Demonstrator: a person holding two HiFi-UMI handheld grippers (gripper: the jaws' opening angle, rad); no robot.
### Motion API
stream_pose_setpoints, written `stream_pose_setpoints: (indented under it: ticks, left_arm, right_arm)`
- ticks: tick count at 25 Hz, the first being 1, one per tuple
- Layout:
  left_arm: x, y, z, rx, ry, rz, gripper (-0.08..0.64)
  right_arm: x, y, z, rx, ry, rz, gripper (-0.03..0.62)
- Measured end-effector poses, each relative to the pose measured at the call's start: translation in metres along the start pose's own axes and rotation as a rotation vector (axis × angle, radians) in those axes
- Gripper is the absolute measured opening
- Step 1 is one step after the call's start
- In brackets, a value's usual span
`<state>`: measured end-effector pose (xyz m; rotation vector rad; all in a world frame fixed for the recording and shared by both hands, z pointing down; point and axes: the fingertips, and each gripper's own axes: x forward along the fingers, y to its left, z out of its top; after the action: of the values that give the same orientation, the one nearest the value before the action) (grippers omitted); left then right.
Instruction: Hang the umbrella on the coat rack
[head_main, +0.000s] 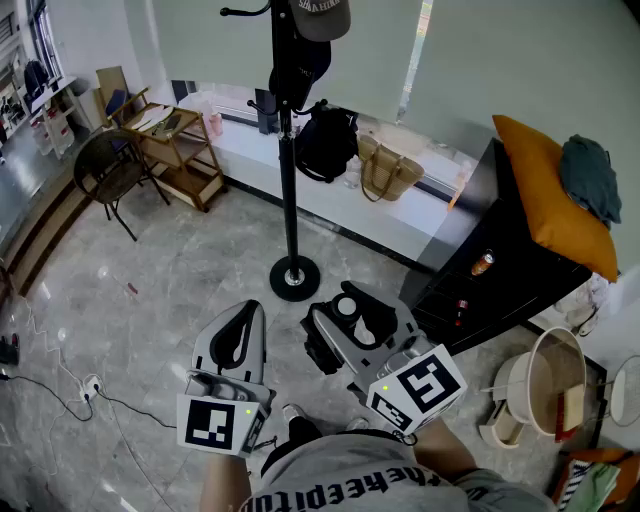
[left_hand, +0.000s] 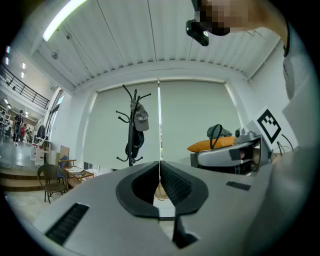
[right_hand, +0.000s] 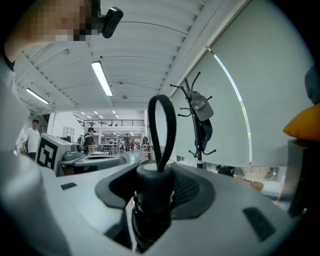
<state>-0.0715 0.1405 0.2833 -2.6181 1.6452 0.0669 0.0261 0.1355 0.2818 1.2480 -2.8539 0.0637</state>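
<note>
Black umbrella (right_hand: 150, 200) is clamped in the right gripper (head_main: 362, 318), with its strap loop (right_hand: 162, 130) standing up above the jaws. The coat rack (head_main: 287, 160) stands straight ahead on the floor, well apart from it. The left gripper (head_main: 238, 335) is closed and empty just beside, and a cap (head_main: 318, 15) and a dark bag (head_main: 298, 70) already occupy upper hooks.

Both tongs point level, side by side and near each other. The left tongs (head_main: 245, 318) have their jaws pressed together with nothing between them. The right tongs (head_main: 360, 318) clamp the umbrella handle (right_hand: 156, 187) between wide-set jaws.
</note>
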Motion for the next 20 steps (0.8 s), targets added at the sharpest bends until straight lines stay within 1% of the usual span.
stream_pose_setpoints:
  ticks: [10, 20]
  left_arm:
    - [0.000, 0.026, 0.001, 0.001, -0.008, -0.011, 0.016]
    - [-0.008, 0.076, -0.005, 0.000, -0.012, 0.041, 0.015]
  right_arm:
    - [0.015, 0.008, 0.001, -0.006, -0.002, -0.034, 0.201]
    - [0.030, 0.011, -0.004, 0.018, -0.005, -0.081, 0.202]
